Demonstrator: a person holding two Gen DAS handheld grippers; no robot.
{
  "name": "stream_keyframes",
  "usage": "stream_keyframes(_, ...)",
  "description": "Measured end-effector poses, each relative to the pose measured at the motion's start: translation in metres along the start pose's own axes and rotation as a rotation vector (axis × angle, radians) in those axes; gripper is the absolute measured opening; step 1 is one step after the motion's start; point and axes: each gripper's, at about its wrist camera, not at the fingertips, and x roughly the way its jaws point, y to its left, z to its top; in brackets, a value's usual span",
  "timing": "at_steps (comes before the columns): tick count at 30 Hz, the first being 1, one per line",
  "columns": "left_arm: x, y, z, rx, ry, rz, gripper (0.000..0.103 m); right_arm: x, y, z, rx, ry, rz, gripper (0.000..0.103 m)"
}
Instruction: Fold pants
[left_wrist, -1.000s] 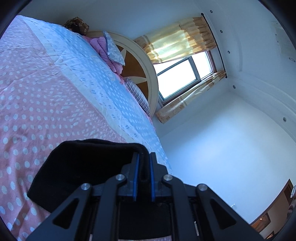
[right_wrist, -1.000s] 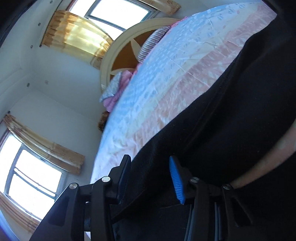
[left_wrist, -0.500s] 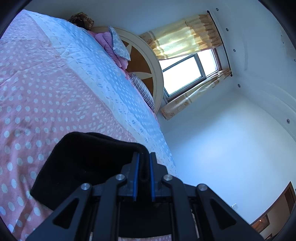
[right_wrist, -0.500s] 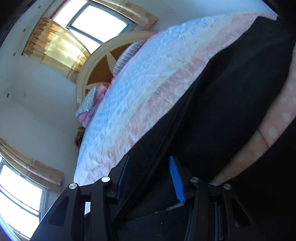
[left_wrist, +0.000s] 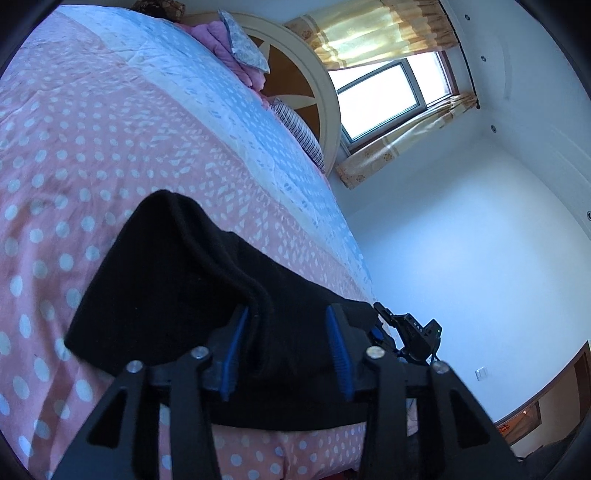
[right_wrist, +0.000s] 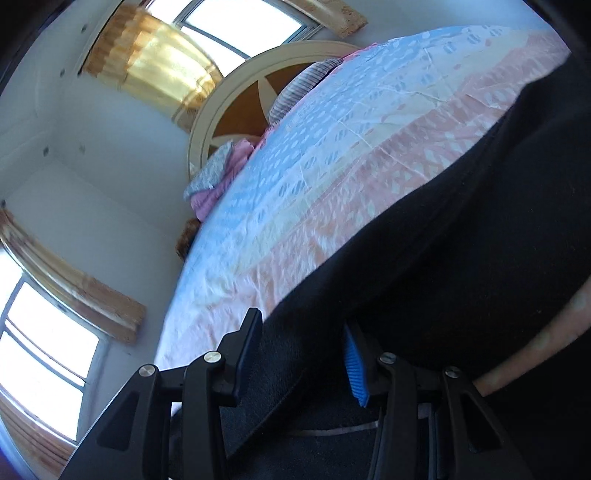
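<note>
Bed cover (left_wrist: 92, 155): pink with white dots across the near part, a pale blue band further up; it carries the garment in both views.
Headboard (left_wrist: 317, 92): round, cream rim with brown panels, standing at the far end of the bed.
Bedding at the headboard: a striped pillow (left_wrist: 299, 129) lying against the rim, and a pink bundle (left_wrist: 225, 40) with a grey patterned cushion on it.
Window (left_wrist: 391, 96): bright, behind the headboard, with yellow curtains (left_wrist: 373, 33) drawn up above and gathered below it.
Obstruction: in the right wrist view black cloth fills the lower right and hides the bed there; a strip of pink shows through at the right edge.
Pants (left_wrist: 166, 295): black, thick soft fabric, lying on the dotted part of the cover, doubled over with a rounded fold ridge running up to a peak.
Left gripper (left_wrist: 286, 349): fingers spread well apart, blue pads showing; the fold ridge passes between them, not pinched.
Right gripper (right_wrist: 303, 354): fingers likewise wide apart, straddling the black cloth (right_wrist: 443, 266) without clamping it; it also shows at the right of the left wrist view, at the garment's far corner.
</note>
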Motion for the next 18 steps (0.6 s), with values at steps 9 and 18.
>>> stream_keyframes(9,0.019,-0.001,0.000,0.042,0.053,0.106,0.007,0.022,0.012,-0.005,-0.114,0.058,-0.060,0.004)
stream_keyframes(18,-0.018,-0.022,0.037,0.085,-0.024,0.048,0.007,-0.055,0.067,-0.016,-0.233,-0.047,0.106,0.004)
